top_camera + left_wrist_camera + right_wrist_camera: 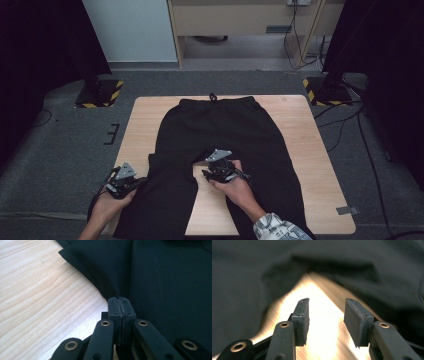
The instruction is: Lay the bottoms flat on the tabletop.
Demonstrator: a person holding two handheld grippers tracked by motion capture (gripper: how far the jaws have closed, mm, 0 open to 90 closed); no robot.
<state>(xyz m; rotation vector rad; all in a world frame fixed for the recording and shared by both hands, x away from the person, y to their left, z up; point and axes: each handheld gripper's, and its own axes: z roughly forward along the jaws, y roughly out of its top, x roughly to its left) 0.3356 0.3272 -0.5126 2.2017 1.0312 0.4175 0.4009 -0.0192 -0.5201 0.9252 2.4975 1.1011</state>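
Pale wood-grain tabletop (295, 130) carries matte black trousers (215, 130); left claw (119, 300) pinches their leg edge, right claw (325, 315) seemingly gapes empty over bare wood.

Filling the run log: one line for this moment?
left gripper: shut on trousers edge | right gripper: open over table at crotch gap

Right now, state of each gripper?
Left gripper: shut on the outer edge of the black fabric trousers.
Right gripper: open, nothing held, over the light wooden table.

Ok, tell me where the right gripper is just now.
In the high view the right gripper sits right of centre near the table's front, over the bare wood between the two legs of the black trousers, just below the crotch, jaws apart.
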